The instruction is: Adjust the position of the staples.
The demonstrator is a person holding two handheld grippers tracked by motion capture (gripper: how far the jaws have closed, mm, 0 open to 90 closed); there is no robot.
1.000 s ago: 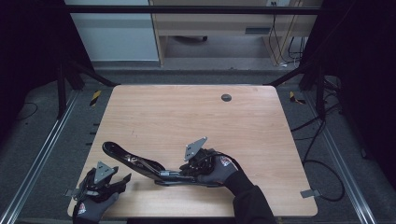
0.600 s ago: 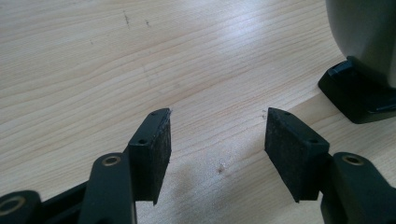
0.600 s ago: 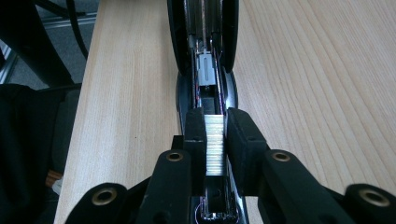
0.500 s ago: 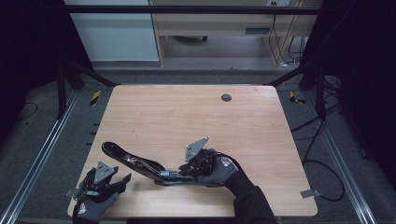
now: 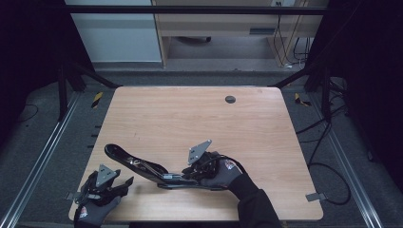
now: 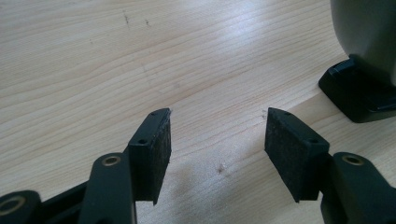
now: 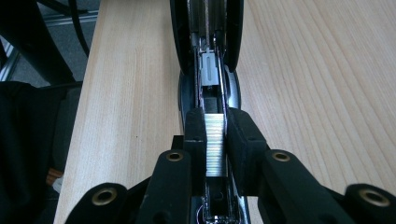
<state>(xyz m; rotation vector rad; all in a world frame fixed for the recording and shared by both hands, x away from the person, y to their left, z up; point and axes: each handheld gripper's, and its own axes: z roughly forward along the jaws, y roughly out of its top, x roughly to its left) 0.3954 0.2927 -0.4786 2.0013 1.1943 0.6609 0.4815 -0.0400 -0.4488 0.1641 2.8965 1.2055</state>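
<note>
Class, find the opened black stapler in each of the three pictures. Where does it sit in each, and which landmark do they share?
High view: the stapler lies opened near the front edge, left of centre.
Left gripper view: the dark part at the upper right is probably the stapler's end.
Right gripper view: the stapler runs up the middle, with a staple strip over its channel.
Shared landmark: the light wooden table.

The high view looks forward and down on the whole wooden table (image 5: 266, 142) from the person's side, well back; the left gripper view sits low, close over bare tabletop (image 6: 140, 56), facing along its jaws; the right gripper view rides tight over the open stapler (image 7: 208, 70), looking down its length; that stapler (image 5: 142, 167) lies across the table's near part in the high view.
</note>
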